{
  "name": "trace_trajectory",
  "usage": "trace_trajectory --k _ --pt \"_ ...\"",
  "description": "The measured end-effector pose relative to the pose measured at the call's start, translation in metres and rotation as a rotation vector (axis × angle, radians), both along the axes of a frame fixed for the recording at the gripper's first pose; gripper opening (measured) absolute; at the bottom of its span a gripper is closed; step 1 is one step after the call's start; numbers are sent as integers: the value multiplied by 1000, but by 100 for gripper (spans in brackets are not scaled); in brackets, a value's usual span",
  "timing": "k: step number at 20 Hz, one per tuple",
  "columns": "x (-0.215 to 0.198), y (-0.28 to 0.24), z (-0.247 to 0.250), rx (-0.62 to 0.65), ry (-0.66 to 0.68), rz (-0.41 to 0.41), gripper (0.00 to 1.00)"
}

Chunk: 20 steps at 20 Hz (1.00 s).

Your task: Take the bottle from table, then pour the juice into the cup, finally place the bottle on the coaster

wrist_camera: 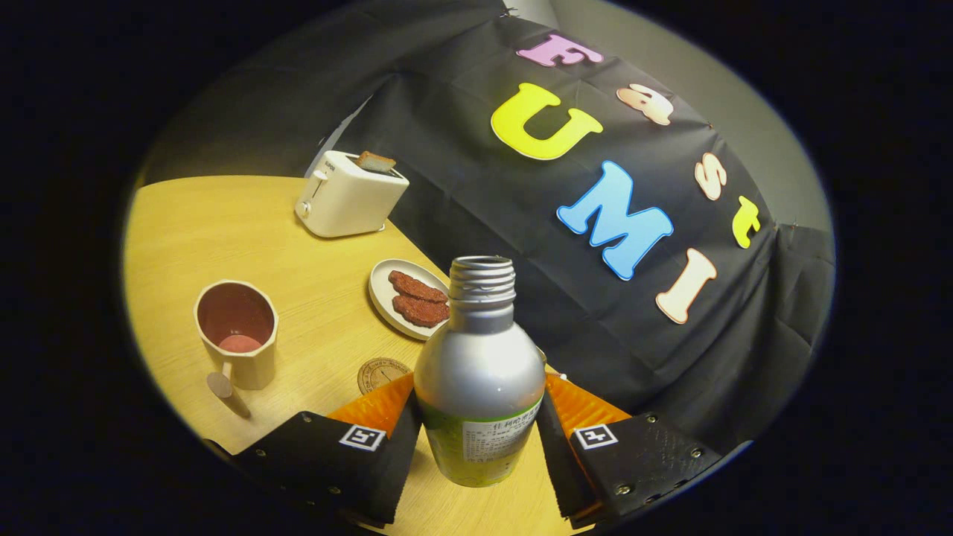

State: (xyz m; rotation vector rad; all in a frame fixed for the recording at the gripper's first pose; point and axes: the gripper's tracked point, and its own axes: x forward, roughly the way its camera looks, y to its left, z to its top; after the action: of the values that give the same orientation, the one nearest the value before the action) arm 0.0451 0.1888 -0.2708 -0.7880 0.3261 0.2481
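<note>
Clamped between both fingers of the gripper [480,435], the uncapped bottle [479,372] is lifted and tilted off the table [313,298], its open mouth clear for pouring, with the cup [237,331] and coaster [378,372] just beyond the fingers

Light wooden table [223,223] with a visible grain carries several items. A cream toaster [348,195] stands at its far side near the cloth wall, a slice of toast [374,161] sticking up from its slot. A white plate [387,294] with two brown patties [418,298] lies nearer. A cream cup [238,331] with pink liquid inside stands apart from the plate. A round brown coaster [378,372] lies flat between cup and plate, just ahead of the fingers.
</note>
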Motion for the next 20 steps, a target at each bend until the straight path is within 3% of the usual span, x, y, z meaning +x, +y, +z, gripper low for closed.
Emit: trace_trajectory --k 20 --pt "-4 34 -10 -373 -55 177 78"
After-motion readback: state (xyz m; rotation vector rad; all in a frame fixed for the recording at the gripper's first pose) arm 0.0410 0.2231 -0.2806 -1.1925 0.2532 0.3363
